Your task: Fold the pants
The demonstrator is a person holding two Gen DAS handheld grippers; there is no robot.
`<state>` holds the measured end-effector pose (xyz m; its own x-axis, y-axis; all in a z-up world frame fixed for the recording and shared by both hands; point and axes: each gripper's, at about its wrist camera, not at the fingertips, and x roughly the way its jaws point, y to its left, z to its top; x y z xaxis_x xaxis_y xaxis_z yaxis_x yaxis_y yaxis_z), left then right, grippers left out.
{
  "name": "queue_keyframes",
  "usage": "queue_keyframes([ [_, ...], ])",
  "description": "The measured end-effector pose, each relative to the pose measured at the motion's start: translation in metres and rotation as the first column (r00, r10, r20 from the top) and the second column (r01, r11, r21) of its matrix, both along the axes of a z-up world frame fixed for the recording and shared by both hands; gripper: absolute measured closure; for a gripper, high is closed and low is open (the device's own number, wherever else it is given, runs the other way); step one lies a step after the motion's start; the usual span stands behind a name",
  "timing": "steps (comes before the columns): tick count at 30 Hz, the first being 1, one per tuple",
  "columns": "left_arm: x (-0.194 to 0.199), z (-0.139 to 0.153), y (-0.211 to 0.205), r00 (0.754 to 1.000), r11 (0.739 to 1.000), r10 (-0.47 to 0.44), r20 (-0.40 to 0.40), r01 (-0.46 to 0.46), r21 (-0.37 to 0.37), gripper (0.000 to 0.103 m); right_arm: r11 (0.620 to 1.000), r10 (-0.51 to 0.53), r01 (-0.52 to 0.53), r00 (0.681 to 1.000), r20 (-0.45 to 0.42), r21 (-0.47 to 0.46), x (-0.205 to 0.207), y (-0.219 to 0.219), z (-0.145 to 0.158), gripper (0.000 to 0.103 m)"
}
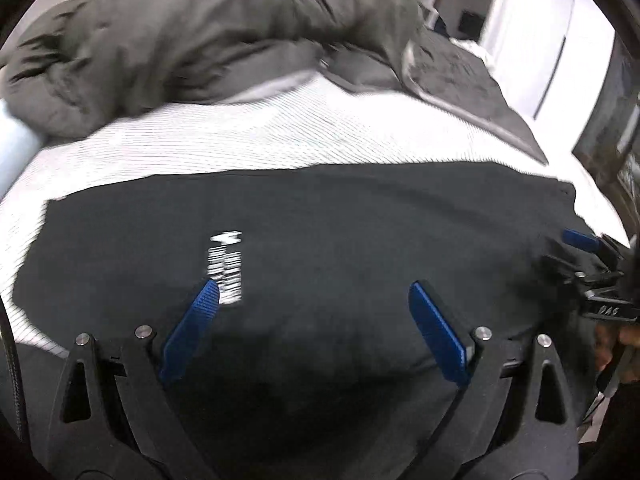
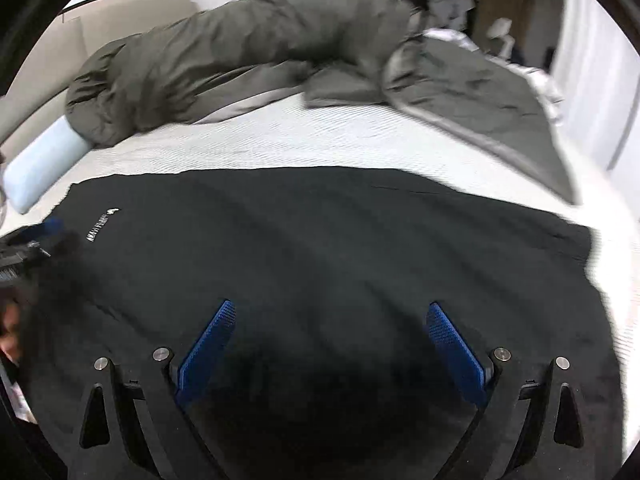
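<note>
Pants (image 2: pixel 320 248), black, lie spread flat on the bed (image 2: pixel 304 140), covering the near part of its white ribbed sheet. Landmark taken: the pants. At their left end sits a white printed logo (image 2: pixel 102 226); further left and beyond that end, a pale blue pillow (image 2: pixel 44 164) rests on the sheet. Left tool (image 1: pixel 314 294) hovers over the pants beside the logo, its blue-padded fingers (image 1: pixel 192 326) spread wide apart with nothing between them. Right tool (image 2: pixel 330 314) hovers over the pants' middle, its fingers likewise wide apart and empty. Behind the pants, across a strip of bare sheet, a grey-green duvet (image 2: pixel 248 48) is heaped along the far side, its flat edge trailing down past the pants' right end. Both views are motion-blurred.
</note>
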<state>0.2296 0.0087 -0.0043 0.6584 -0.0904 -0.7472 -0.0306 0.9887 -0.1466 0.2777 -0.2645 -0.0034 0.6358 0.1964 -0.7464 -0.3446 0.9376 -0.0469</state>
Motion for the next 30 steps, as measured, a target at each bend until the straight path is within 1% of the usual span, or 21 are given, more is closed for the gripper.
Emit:
queue_keyframes([
  [3,0.025,-0.016,-0.030,0.995,0.997,-0.081,-0.057,0.081,-0.006,0.008,0.997,0.065,-0.067,0.996,-0.061,-0.040,0.024,0.034,-0.022,0.005],
  [4,0.034,-0.025,-0.045,0.988,0.992,-0.125,-0.091,0.127,0.025,0.008,0.994,0.081,-0.086,0.993,-0.082,-0.060,0.029,0.042,-0.029,0.005],
  [5,0.037,-0.033,-0.053,0.983,0.988,-0.141,-0.114,0.148,0.048,0.008,0.991,0.094,-0.102,0.990,-0.102,-0.083,0.033,0.047,-0.036,0.005],
  [6,0.041,-0.046,-0.062,0.971,0.979,-0.168,-0.168,0.185,0.090,0.008,0.985,0.108,-0.123,0.987,-0.116,-0.125,0.036,0.050,-0.044,0.005],
  [7,0.040,-0.051,-0.064,0.968,0.975,-0.178,-0.175,0.198,0.100,0.008,0.980,0.127,-0.143,0.985,-0.119,-0.137,0.038,0.048,-0.047,0.005],
  [8,0.038,-0.051,-0.063,0.966,0.972,-0.200,-0.161,0.216,0.088,0.008,0.977,0.148,-0.164,0.981,-0.123,-0.137,0.037,0.039,-0.046,0.005],
  [9,0.037,-0.049,-0.059,0.964,0.972,-0.210,-0.162,0.224,0.072,0.008,0.977,0.137,-0.155,0.983,-0.124,-0.146,0.037,0.025,-0.044,0.005],
  [11,0.031,-0.049,-0.046,0.970,0.978,-0.181,-0.164,0.195,0.069,0.008,0.978,0.038,-0.056,0.995,-0.094,-0.202,0.043,-0.015,-0.039,0.005],
  [12,0.029,-0.050,-0.037,0.973,0.983,-0.158,-0.168,0.172,0.071,0.008,0.969,-0.056,0.037,0.996,-0.071,-0.243,0.049,-0.045,-0.037,0.005],
  [13,0.026,-0.050,-0.030,0.975,0.985,-0.141,-0.168,0.155,0.070,0.008,0.957,-0.148,0.130,0.988,-0.052,-0.261,0.055,-0.076,-0.036,0.005],
  [14,0.023,-0.049,-0.023,0.978,0.988,-0.125,-0.168,0.139,0.070,0.008,0.940,-0.236,0.220,0.971,-0.033,-0.261,0.061,-0.107,-0.036,0.005],
  [16,0.017,-0.047,-0.020,0.978,0.988,-0.123,-0.167,0.136,0.069,0.008,0.891,-0.392,0.373,0.920,-0.022,-0.259,0.072,-0.155,-0.039,0.005],
  [17,0.018,-0.046,-0.021,0.979,0.988,-0.122,-0.162,0.136,0.076,0.008,0.880,-0.436,0.420,0.900,-0.027,-0.223,0.075,-0.172,-0.039,0.005],
  [18,0.017,-0.046,-0.021,0.979,0.987,-0.123,-0.161,0.137,0.083,0.008,0.880,-0.451,0.437,0.892,-0.040,-0.189,0.076,-0.180,-0.037,0.005],
  [19,0.017,-0.045,-0.022,0.979,0.986,-0.122,-0.161,0.138,0.093,0.008,0.884,-0.452,0.440,0.891,-0.047,-0.157,0.076,-0.183,-0.034,0.005],
  [21,0.015,-0.041,-0.020,0.981,0.987,-0.120,-0.153,0.134,0.089,0.008,0.889,-0.435,0.426,0.901,-0.016,-0.171,0.072,-0.175,-0.024,0.005],
  [22,0.014,-0.035,-0.022,0.982,0.988,-0.125,-0.142,0.136,0.072,0.008,0.895,-0.418,0.412,0.908,-0.002,-0.170,0.070,-0.167,-0.019,0.005],
  [24,0.019,-0.029,-0.018,0.983,0.988,-0.139,-0.119,0.145,0.051,0.008,0.922,-0.366,0.365,0.930,0.013,-0.132,0.067,-0.147,-0.008,0.005],
  [26,0.030,-0.022,-0.028,0.984,0.986,-0.150,-0.101,0.156,0.058,0.008,0.957,-0.280,0.278,0.960,-0.011,-0.085,0.072,-0.115,-0.002,0.005],
  [28,0.043,-0.022,-0.040,0.983,0.985,-0.153,-0.100,0.159,0.062,0.008,0.982,-0.186,0.184,0.982,-0.043,-0.050,0.079,-0.085,-0.006,0.005],
  [30,0.060,-0.024,-0.055,0.979,0.983,-0.168,-0.115,0.176,0.059,0.008,0.992,-0.119,0.116,0.990,-0.075,-0.047,0.084,-0.053,-0.016,0.005],
])
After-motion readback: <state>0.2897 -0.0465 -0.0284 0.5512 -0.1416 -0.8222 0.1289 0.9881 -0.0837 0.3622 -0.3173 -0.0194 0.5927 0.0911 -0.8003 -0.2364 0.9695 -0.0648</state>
